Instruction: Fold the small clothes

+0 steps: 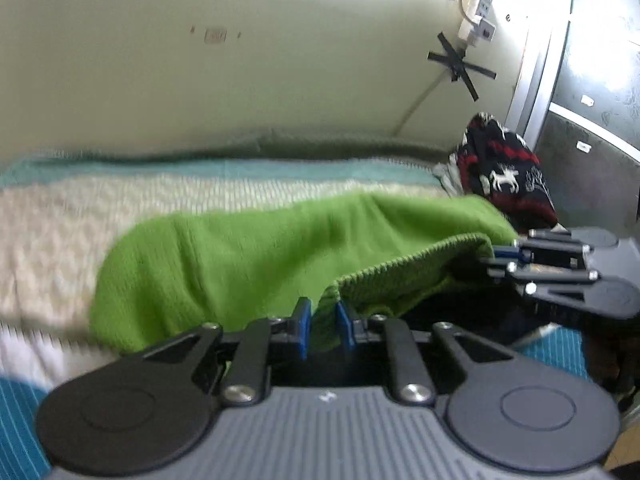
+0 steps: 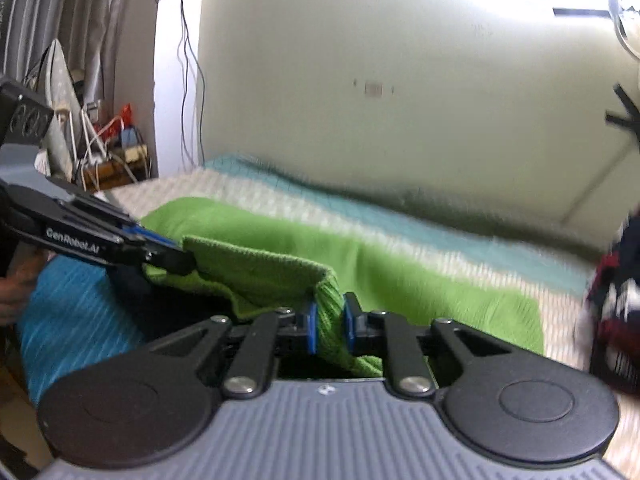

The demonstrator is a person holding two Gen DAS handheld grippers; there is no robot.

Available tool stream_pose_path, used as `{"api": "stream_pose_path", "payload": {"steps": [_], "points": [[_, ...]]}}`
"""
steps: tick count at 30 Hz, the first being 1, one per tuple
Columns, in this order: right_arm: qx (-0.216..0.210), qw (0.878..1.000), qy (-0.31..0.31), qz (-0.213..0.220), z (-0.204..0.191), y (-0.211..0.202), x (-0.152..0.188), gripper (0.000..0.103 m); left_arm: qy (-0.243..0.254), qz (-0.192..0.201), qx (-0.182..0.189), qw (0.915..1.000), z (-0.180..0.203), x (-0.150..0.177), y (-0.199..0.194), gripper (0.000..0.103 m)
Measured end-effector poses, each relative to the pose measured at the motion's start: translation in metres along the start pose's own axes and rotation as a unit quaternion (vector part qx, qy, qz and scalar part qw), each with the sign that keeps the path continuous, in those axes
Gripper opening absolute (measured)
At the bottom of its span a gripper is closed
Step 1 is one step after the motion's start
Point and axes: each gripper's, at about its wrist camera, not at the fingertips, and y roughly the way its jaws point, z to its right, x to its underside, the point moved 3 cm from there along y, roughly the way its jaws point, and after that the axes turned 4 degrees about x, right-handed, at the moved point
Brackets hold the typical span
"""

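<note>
Left gripper [image 1: 322,326]: blue-padded fingers [image 1: 301,326] clamped on the ribbed hem of the green knit garment [image 1: 224,252], lifted just off the bed [image 1: 60,208]. Right gripper [image 2: 330,326]: fingers [image 2: 312,330] likewise pinched tight on the same hem, further along; the edge sags in a slack fold between the 2 grips. Each gripper shows at the side of the other's view, both at the near bed edge, close together. Beyond the hem the garment lies spread across the bed toward the wall [image 1: 200,80], far end flat on the cream-and-teal striped cover. Open cover to the left and behind the garment. On the right, a dark red-and-white patterned sweater [image 1: 504,172] is heaped just beside the garment's far corner. Wall borders the far side of the bed; taped cable [image 1: 460,64] on it.
</note>
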Motion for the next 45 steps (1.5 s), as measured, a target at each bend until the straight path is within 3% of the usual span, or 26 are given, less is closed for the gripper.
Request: {"api": "stream_pose_path", "payload": {"steps": [3, 5, 6, 7, 8, 10, 14, 16, 19, 21, 23, 24, 25, 31, 37, 40, 45], "points": [[0.013, 1.0, 0.008, -0.023, -0.008, 0.004, 0.025, 0.012, -0.027, -0.012, 0.002, 0.9996, -0.006, 0.015, 0.004, 0.021], [0.01, 1.0, 0.017, -0.016, -0.008, -0.005, 0.028, 0.018, -0.035, -0.01, 0.005, 0.9993, -0.01, 0.018, 0.0, 0.025], [-0.004, 1.0, 0.028, -0.011, -0.005, -0.01, 0.026, 0.026, -0.032, -0.004, 0.009, 0.9994, -0.011, 0.018, -0.005, 0.026], [-0.021, 0.999, 0.039, -0.002, 0.0, -0.018, 0.024, 0.045, -0.028, 0.007, 0.012, 0.9995, -0.012, 0.017, -0.013, 0.026], [-0.037, 0.998, 0.049, 0.01, 0.005, -0.027, 0.02, 0.048, -0.026, 0.021, 0.01, 0.9994, -0.016, 0.016, -0.023, 0.028], [-0.052, 0.996, 0.065, 0.028, 0.019, -0.04, 0.012, 0.048, -0.033, 0.06, 0.006, 0.9976, -0.027, 0.011, -0.04, 0.038], [-0.006, 0.992, 0.108, 0.06, 0.05, -0.048, -0.01, 0.045, -0.084, 0.097, 0.007, 0.9917, -0.059, -0.008, -0.047, 0.036], [0.031, 0.99, 0.124, 0.059, 0.063, -0.037, -0.022, 0.045, -0.086, 0.09, 0.003, 0.9922, -0.069, -0.018, -0.032, 0.035], [0.032, 0.986, 0.156, 0.055, 0.073, -0.014, -0.029, 0.046, -0.071, 0.059, -0.01, 0.9957, -0.084, -0.027, 0.008, 0.031], [0.042, 0.985, 0.162, 0.031, 0.078, 0.002, -0.02, 0.045, -0.06, 0.025, -0.035, 0.9972, -0.092, -0.034, 0.043, 0.031], [0.076, 0.985, 0.151, -0.03, 0.078, 0.025, -0.004, 0.038, -0.067, -0.002, -0.055, 0.9962, -0.105, -0.038, 0.072, 0.027], [0.075, 0.983, 0.157, -0.053, 0.081, 0.033, 0.008, 0.036, -0.061, 0.004, -0.06, 0.9963, -0.107, -0.039, 0.077, 0.028], [0.069, 0.984, 0.162, -0.033, 0.083, 0.029, 0.016, 0.036, -0.055, 0.007, -0.063, 0.9965, -0.107, -0.04, 0.08, 0.028], [0.063, 0.981, 0.184, -0.025, 0.085, 0.015, 0.02, 0.035, -0.022, 0.007, -0.086, 0.996, -0.095, -0.031, 0.074, 0.031], [0.058, 0.977, 0.202, 0.027, 0.081, -0.008, 0.005, 0.049, -0.051, 0.041, -0.052, 0.9965, -0.077, -0.027, 0.047, 0.051], [0.04, 0.982, 0.184, 0.032, 0.067, 0.0, -0.01, 0.049, -0.04, 0.046, -0.047, 0.997, -0.06, -0.033, 0.052, 0.051], [0.003, 0.99, 0.138, 0.002, 0.026, 0.041, -0.03, 0.048, -0.032, 0.04, -0.032, 0.9982, -0.043, -0.034, 0.073, 0.051]]}}
